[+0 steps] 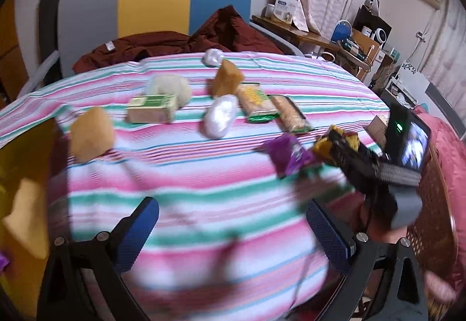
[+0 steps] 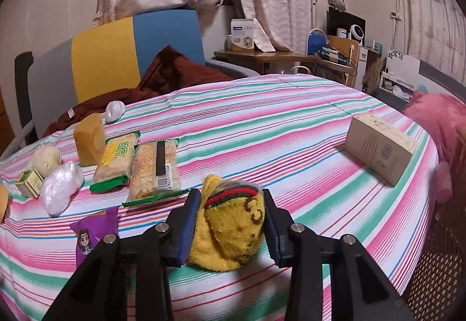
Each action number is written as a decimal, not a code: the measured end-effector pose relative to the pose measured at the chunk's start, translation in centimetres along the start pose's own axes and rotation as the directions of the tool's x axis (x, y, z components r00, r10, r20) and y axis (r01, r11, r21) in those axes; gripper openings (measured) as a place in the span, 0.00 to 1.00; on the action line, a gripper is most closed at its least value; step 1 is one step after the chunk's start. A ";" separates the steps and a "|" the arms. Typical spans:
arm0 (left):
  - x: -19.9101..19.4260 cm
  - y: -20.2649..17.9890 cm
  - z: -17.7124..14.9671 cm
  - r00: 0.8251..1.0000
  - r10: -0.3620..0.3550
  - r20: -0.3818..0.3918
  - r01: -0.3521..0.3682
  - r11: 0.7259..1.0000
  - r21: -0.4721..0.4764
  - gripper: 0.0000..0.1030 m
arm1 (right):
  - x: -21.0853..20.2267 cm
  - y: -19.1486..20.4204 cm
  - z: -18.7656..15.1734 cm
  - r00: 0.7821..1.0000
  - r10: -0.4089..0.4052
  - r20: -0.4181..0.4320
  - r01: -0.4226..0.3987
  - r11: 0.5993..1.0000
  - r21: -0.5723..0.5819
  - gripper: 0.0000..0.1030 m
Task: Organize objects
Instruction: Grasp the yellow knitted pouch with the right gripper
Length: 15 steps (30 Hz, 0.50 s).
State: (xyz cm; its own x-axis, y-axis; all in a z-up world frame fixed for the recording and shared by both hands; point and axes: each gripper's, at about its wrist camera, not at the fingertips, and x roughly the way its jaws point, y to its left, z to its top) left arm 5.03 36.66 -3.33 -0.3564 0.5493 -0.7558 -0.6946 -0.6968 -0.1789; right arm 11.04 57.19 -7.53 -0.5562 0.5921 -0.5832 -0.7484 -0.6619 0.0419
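1. My right tongs [image 2: 230,229] are clenched on the yellow rolled sock [image 2: 230,230], pads squeezing both sides, ready to lift.
2. My left tongs [image 1: 233,233] hang released, empty, above the striped counter [image 1: 204,190].
3. At eleven o'clock lie two rice-cracker packs [image 2: 137,166], seemingly grouped already.
4. A cardboard box [image 2: 381,152] sits at two o'clock.

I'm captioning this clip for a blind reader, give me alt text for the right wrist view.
The right gripper is shut on a rolled yellow sock lying on a striped tablecloth. Two snack packets lie beyond to the left, and a beige box sits to the right.
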 end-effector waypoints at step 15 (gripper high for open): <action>10.6 -4.6 4.3 0.984 -0.123 -0.131 0.111 0.989 -0.095 0.67 | 0.5 -0.9 0.0 1.000 0.004 -0.011 -0.003 0.999 0.051 0.39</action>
State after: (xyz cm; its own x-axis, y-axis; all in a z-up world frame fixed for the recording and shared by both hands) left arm 1.72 47.66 -7.79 -0.1831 0.5658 -0.8039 -0.6675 -0.6719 -0.3208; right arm 11.49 58.07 -7.87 -0.5549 0.5846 -0.5919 -0.7641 -0.6395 0.0847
